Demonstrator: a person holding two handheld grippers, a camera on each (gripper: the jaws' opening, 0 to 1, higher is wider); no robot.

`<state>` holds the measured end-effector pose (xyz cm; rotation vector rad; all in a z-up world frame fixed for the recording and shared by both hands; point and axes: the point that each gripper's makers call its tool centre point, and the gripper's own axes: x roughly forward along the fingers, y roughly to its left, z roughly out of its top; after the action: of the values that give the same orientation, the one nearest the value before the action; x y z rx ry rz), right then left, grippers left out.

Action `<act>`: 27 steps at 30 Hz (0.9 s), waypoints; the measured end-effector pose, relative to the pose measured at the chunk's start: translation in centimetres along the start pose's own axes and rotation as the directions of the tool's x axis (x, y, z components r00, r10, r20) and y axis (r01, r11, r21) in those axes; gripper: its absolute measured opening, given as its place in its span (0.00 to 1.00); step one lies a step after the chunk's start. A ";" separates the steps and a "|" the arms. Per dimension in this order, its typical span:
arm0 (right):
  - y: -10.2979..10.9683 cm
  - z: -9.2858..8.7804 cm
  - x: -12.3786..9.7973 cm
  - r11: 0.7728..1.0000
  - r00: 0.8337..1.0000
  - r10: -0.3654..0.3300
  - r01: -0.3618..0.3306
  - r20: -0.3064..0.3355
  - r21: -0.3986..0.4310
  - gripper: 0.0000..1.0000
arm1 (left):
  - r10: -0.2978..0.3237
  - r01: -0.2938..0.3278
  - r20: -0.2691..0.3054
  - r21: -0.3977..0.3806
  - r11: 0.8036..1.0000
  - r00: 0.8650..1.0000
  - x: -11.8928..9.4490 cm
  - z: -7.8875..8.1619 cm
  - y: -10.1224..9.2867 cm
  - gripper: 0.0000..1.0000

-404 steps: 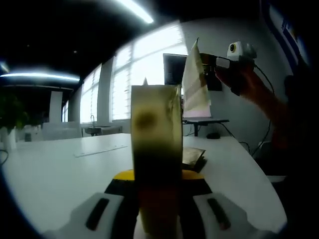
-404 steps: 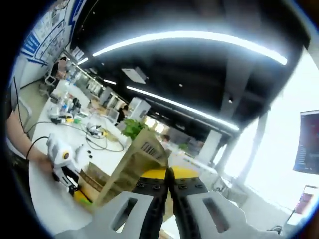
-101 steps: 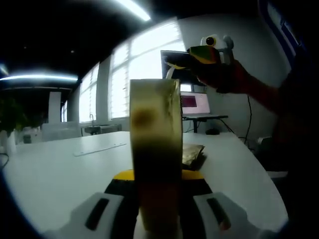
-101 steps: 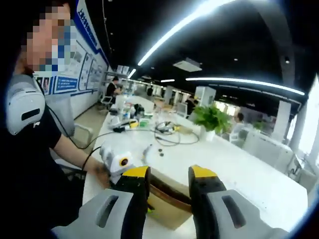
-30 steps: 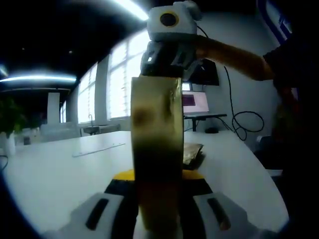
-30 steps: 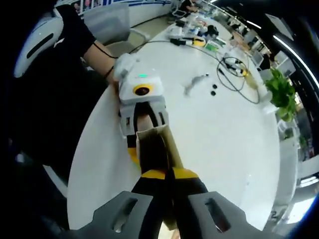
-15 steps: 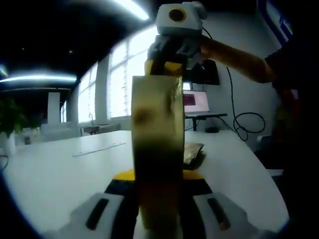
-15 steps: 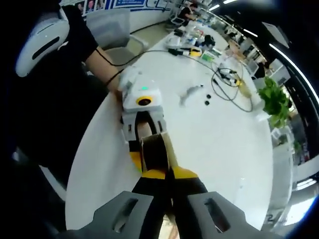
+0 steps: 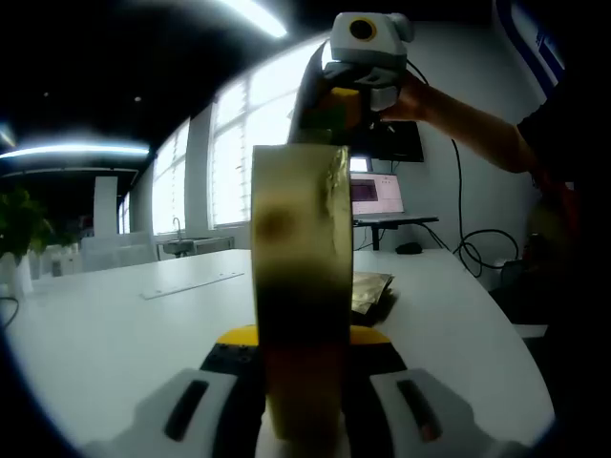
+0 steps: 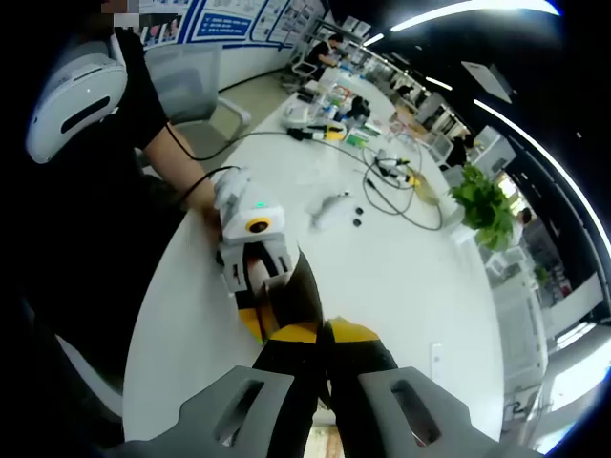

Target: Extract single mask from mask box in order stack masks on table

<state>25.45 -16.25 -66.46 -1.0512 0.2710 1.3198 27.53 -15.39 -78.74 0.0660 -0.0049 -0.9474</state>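
My left gripper [image 9: 298, 348] is shut on the tall brown mask box [image 9: 298, 277], which stands upright between its jaws. My right gripper [image 9: 336, 105] hangs just above the box's top with its yellow-tipped jaws together, and a thin pale mask edge [image 9: 307, 119] seems to run from them down to the box. In the right gripper view the shut right gripper [image 10: 322, 336] looks down on the box [image 10: 298, 286] and the left gripper [image 10: 250, 243] holding it. A small dark stack of masks [image 9: 370, 289] lies on the white table [image 9: 115, 324] behind the box.
A person in a dark top [image 10: 86, 219] stands at the table's edge. A flat strip [image 9: 191, 283] lies on the far table. Cables and small tools [image 10: 382, 176] and a green plant [image 10: 482, 205] sit further along. A monitor [image 9: 377, 196] stands at the back.
My right gripper has risen from the box's top opening and moved slightly right, jaws still together. The left gripper and the box have stayed in place.
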 end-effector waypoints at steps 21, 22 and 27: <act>-0.8 0.9 -2.0 0.941 0.939 -0.287 0.240 0.189 0.239 0.00 | 0.000 0.000 0.001 -0.003 1.000 1.000 0.0 0.0 -0.2 0.31; -0.8 1.1 -2.2 0.935 0.933 -0.303 0.251 0.196 0.248 0.00 | 0.000 0.000 0.000 -0.003 1.000 1.000 0.0 0.0 -0.2 0.31; -1.2 1.3 -3.1 0.905 0.902 -0.372 0.302 0.217 0.298 0.00 | -0.001 0.001 0.001 -0.002 1.000 1.000 0.1 0.0 -0.3 0.31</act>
<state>25.13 -17.16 -63.03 -0.6515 0.0456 1.0585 27.31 -15.62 -78.74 0.0636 -0.0043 -0.9482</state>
